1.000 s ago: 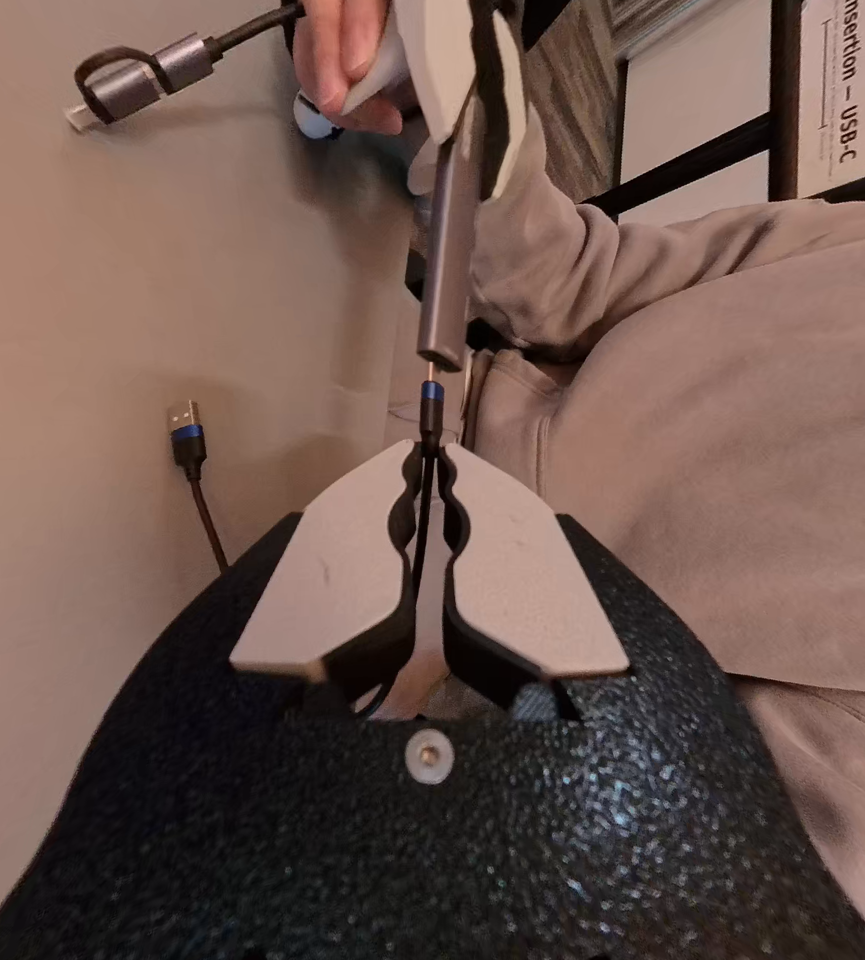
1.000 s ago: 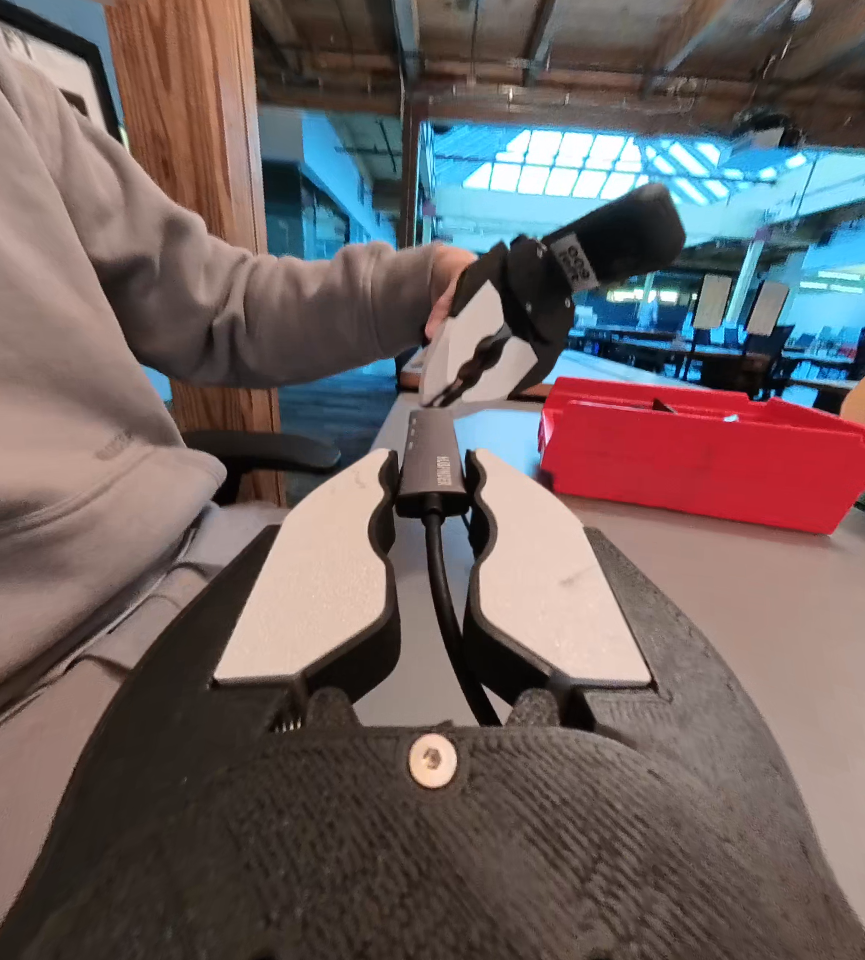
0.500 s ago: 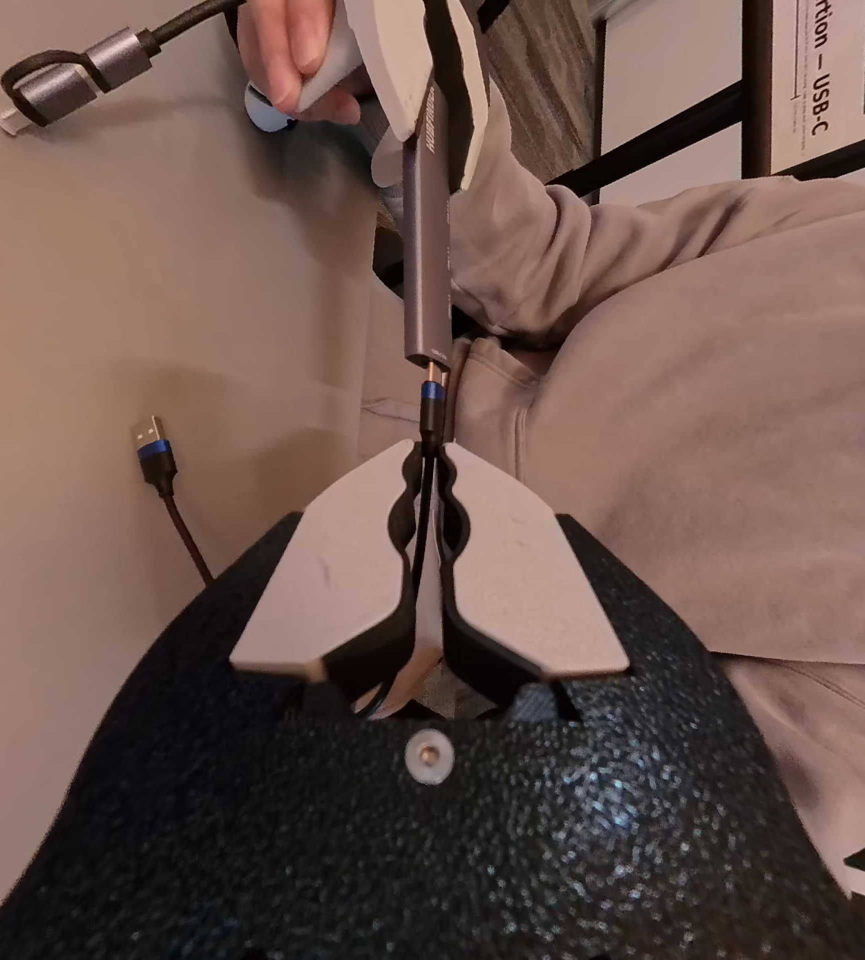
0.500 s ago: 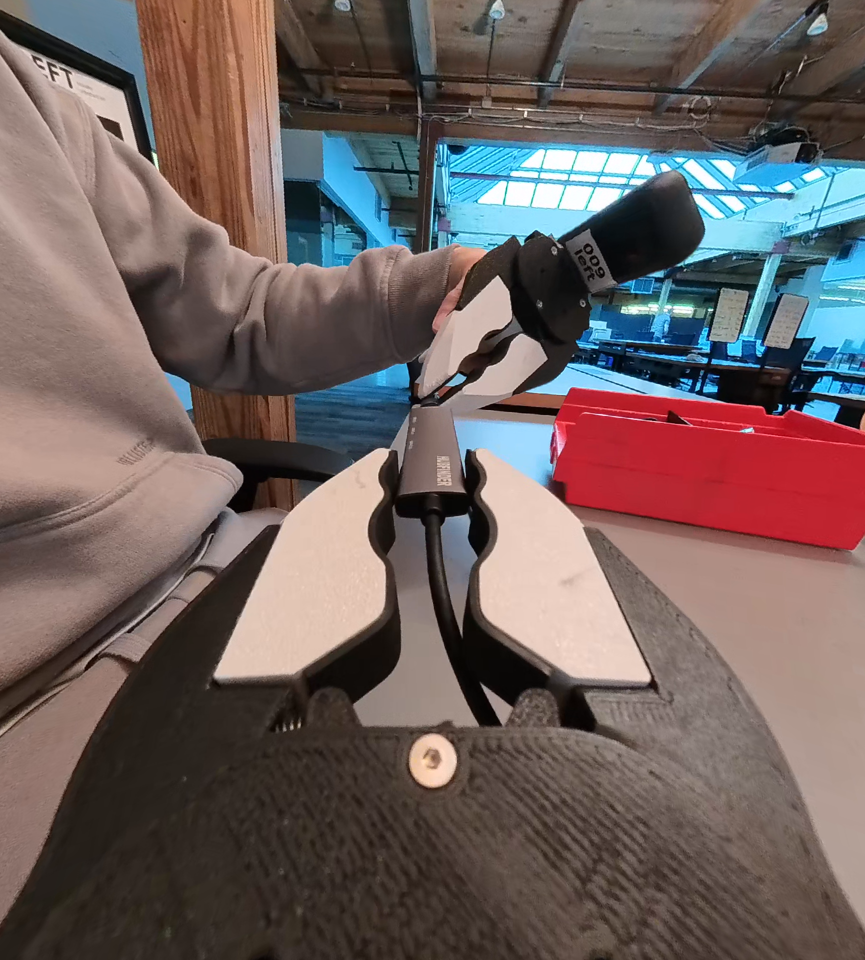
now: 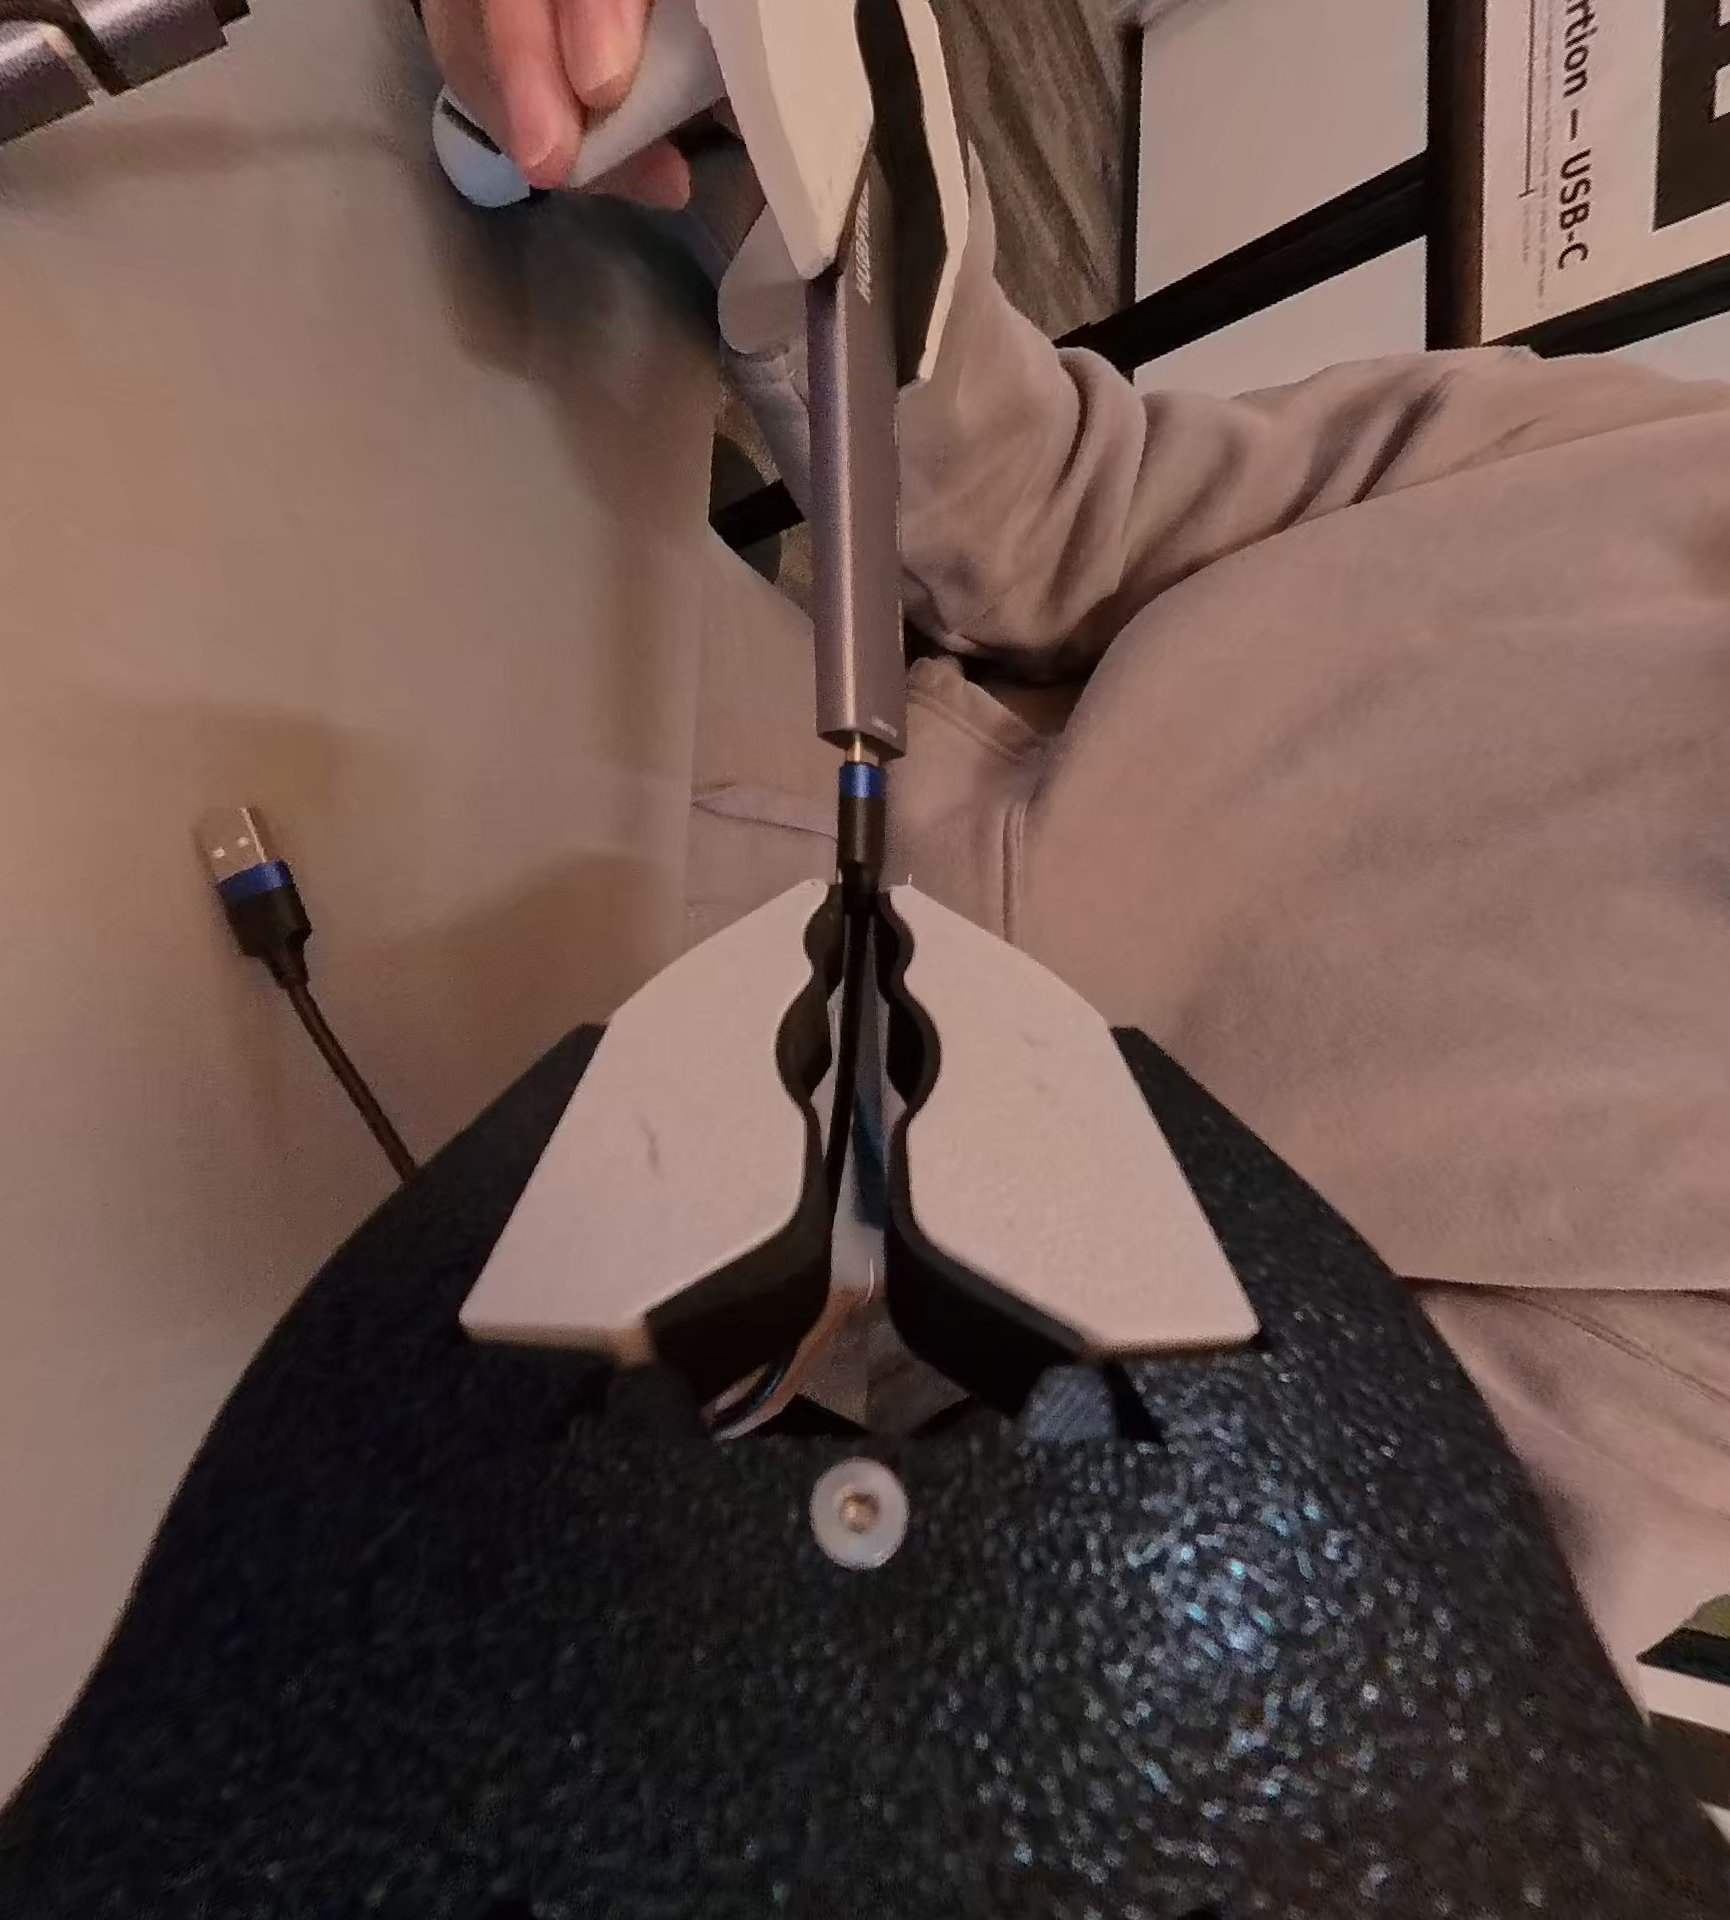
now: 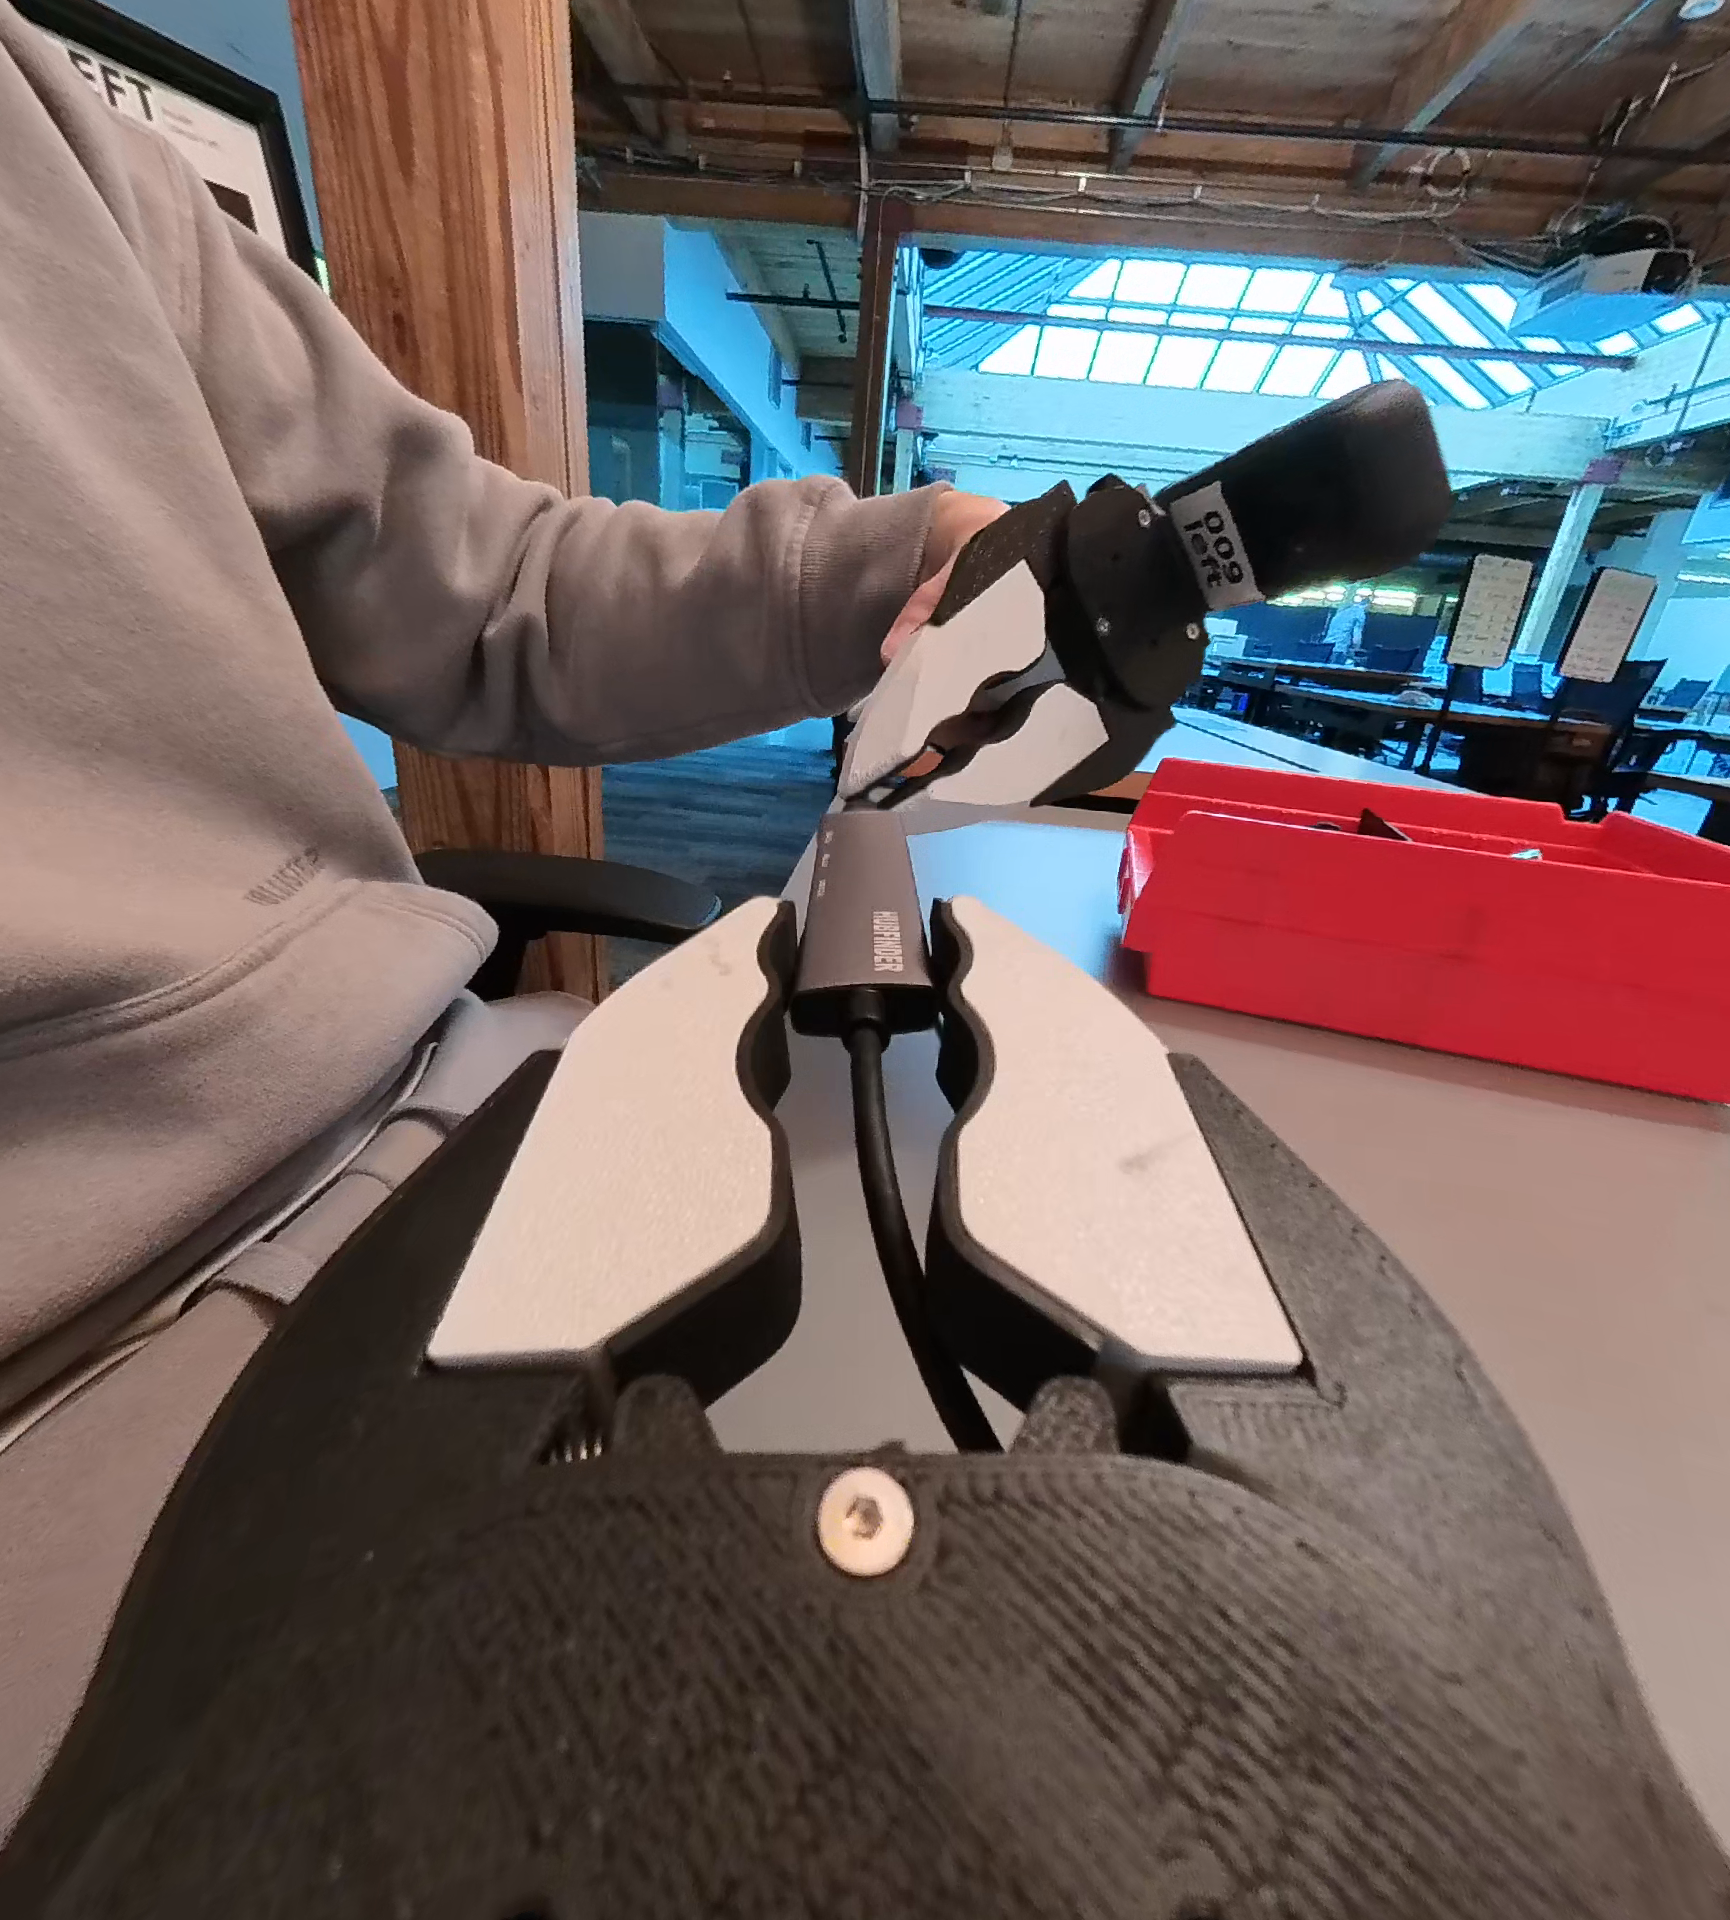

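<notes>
The left gripper (image 5: 853, 894) is pinched on a thin black cable (image 5: 845, 1049) that runs up between its fingers (image 5: 695, 1132). Just past the fingertips sits the cable's plug (image 5: 861, 821), black with a blue ring, and its metal tip meets the end of a grey hub (image 5: 856, 499). How deep the tip sits in the hub's port cannot be told. The hub stands in line with the plug and reaches away to the right gripper (image 5: 861, 156), which clamps its far end, with a hand (image 5: 549, 94) behind it.

To the left, on the beige table (image 5: 217, 520), lies a second plug (image 5: 253, 883), also blue-ringed, with its cord trailing under the gripper body. At the top left corner a grey adapter (image 5: 40, 73) lies partly out of view. A grey sweatshirt (image 5: 1360, 831) fills the right side.

From the right wrist, the right gripper (image 6: 859, 914) is pressed together on the hub (image 6: 866, 925) near its back end — the hub's thick black lead (image 6: 892, 1195) drops between the fingers. At the hub's far tip the left gripper (image 6: 866, 790) points down at it, held by a sleeved arm (image 6: 580, 623). To the right, well apart, a red bin (image 6: 1463, 935) stands on the table (image 6: 1567, 1351), and behind the arm rises a wooden post (image 6: 445, 312).
</notes>
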`<state>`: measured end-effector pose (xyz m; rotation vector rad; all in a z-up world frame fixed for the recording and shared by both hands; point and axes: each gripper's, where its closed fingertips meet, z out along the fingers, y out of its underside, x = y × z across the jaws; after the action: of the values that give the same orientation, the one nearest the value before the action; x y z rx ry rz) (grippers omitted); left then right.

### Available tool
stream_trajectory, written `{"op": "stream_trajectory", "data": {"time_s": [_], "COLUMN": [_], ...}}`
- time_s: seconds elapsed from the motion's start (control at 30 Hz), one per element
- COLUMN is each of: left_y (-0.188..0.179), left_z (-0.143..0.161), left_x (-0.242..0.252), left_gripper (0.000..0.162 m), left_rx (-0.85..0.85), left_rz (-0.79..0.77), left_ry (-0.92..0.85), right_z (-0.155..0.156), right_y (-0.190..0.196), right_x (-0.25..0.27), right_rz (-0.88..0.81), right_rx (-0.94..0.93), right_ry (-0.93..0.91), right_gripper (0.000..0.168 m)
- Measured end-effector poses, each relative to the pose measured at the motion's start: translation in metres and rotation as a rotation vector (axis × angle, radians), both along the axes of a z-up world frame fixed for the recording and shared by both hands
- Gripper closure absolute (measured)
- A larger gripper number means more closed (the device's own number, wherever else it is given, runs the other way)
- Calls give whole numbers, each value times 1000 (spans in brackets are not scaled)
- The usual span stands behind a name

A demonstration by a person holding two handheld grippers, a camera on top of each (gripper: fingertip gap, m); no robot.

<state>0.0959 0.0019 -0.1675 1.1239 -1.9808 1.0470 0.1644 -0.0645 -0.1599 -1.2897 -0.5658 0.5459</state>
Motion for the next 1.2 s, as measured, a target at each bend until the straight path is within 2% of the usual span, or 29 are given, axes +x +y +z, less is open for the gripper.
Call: {"op": "stream_trajectory", "data": {"time_s": [0.2, 0.3, 0.4, 0.47, 0.6, 0.67, 0.87, 1.2], "left_y": [-3, 0, 4, 4, 8, 8, 1, 14], "left_z": [1, 1, 13, 23, 17, 14, 19, 22], "left_x": [4, 15, 33, 42, 47, 48, 48, 56], "left_gripper": [157, 157, 156, 150, 143, 142, 151, 152], "left_rx": [9, 64, 83, 88, 259, 303, 237, 300], "left_rz": [2, 19, 109, 147, 127, 136, 212, 288], "left_ry": [-48, -242, -486, -669, -950, -994, -1027, -1115], "right_z": [2, 5, 12, 16, 18, 18, 14, 7], "right_y": [-3, -1, 0, -2, -2, -1, 4, 17], "right_x": [3, 11, 24, 29, 31, 29, 26, 28], "right_rz": [8, -31, -76, -71, -87, -88, -102, -152], "right_rx": [4, 6, 40, 65, 93, 94, 62, -38], "right_ry": [32, 78, 148, 205, 214, 201, 165, 165], "right_gripper": [144, 144, 143, 143, 143, 143, 143, 144]}}
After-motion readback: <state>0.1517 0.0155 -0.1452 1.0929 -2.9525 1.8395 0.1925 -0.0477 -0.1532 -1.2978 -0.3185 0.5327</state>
